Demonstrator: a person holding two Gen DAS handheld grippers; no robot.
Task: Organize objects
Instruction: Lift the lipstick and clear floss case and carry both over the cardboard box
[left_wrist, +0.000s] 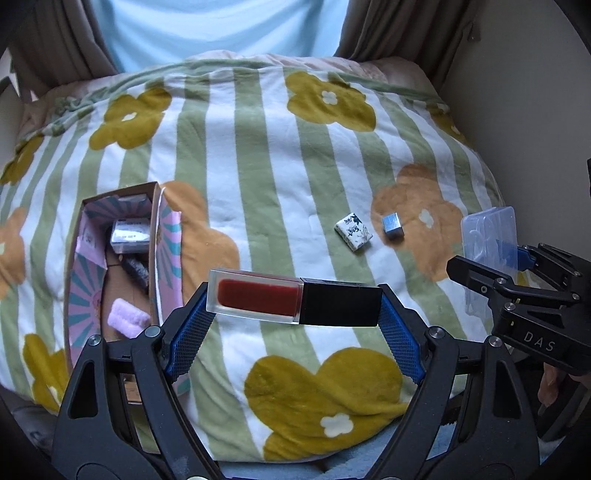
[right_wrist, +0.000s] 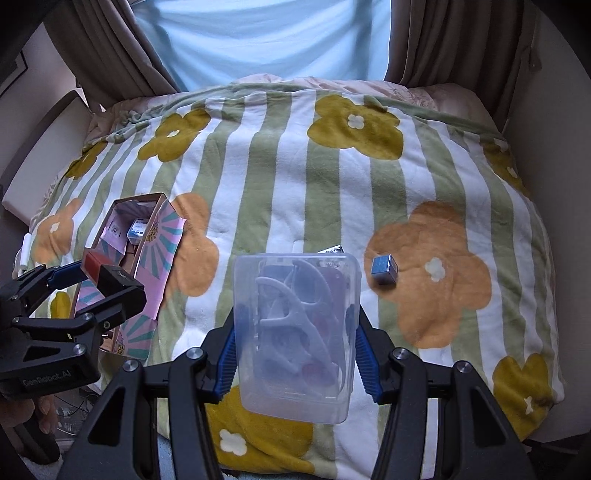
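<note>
Left hand-held gripper (left_wrist: 293, 306) is clamped end-to-end on a rectangular clear lip-gloss tube with dark red fill and a square black cap (left_wrist: 293, 301), blue ribbed pads (left_wrist: 192, 332) pressing one on the clear end and one on the cap end, tube held crosswise and raised above the bed; in the right wrist view the same left hand-held gripper (right_wrist: 92, 271) shows at the left edge with the tube (right_wrist: 98, 264) in front of the box. Right hand-held gripper (right_wrist: 293, 349) is closed on the sides of a translucent rectangular plastic case of white floss picks (right_wrist: 295, 332), case upright between the blue pads (right_wrist: 364, 360) and lifted off the bedding; from the left wrist view the case (left_wrist: 487, 240) sits at the far right with the right hand-held gripper (left_wrist: 517, 273) behind it. Open cardboard box with pink and teal sunburst-print flaps (left_wrist: 168, 243) lies on the left of the green-and-white striped blanket with mustard and orange flowers (left_wrist: 280, 177), holding a silver-white small carton (left_wrist: 131, 234), a dark object (left_wrist: 135, 271) and a pale lilac fuzzy item (left_wrist: 129, 319). Still loose on the blanket, well right of the box: a small white square packet with black print (left_wrist: 353, 230) and just beside it a small shiny silver cube (left_wrist: 393, 227), close but not touching; cube (right_wrist: 384, 269) rests on an orange flower
</note>
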